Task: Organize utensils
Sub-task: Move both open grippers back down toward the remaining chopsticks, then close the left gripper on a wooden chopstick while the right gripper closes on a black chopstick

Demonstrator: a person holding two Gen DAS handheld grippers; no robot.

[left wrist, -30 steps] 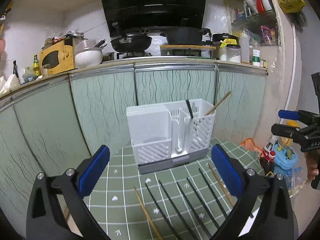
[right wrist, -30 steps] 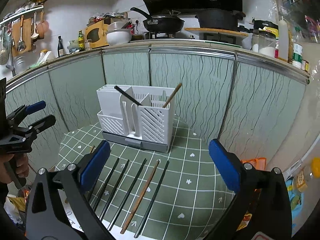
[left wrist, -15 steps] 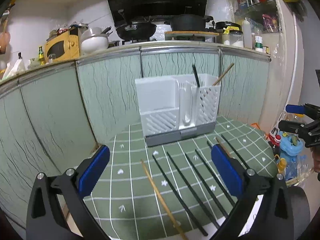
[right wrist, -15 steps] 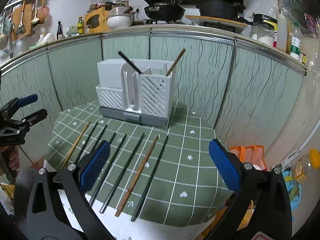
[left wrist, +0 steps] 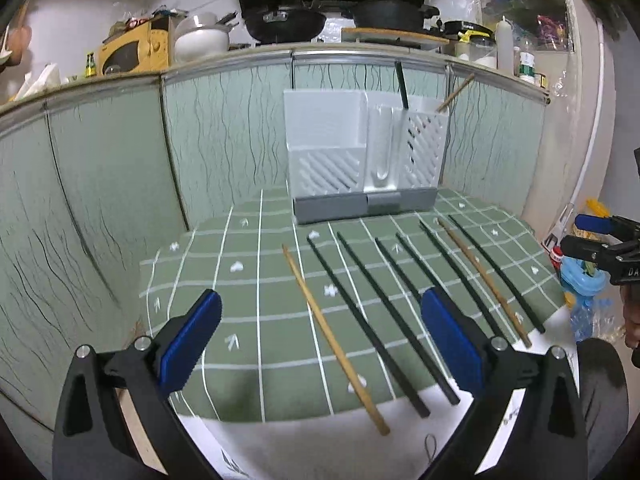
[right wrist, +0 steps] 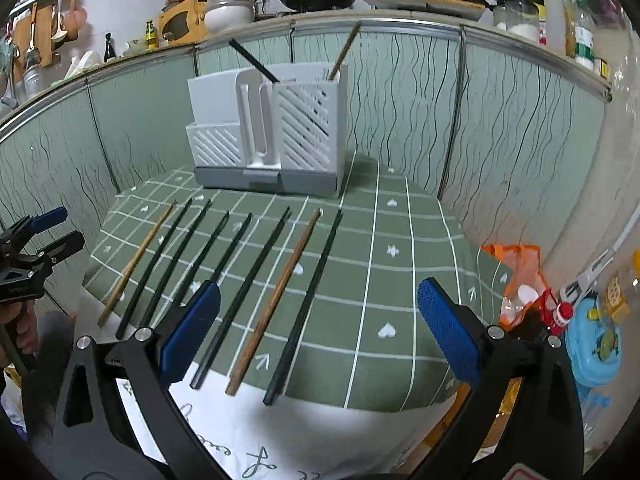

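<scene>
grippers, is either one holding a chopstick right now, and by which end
Nothing is held. The left gripper and right gripper are both open, and the chopsticks lie on the cloth.

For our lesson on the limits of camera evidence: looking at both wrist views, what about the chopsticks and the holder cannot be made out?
- Lower ends of the two chopsticks standing in the utensil holder: hidden by its walls, both views.
- Holder's left compartment contents: hidden by its solid wall.
- Part of one black chopstick: covered by the left gripper finger, left wrist view.

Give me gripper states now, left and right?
Left gripper: open, holding nothing.
Right gripper: open, holding nothing.
</scene>
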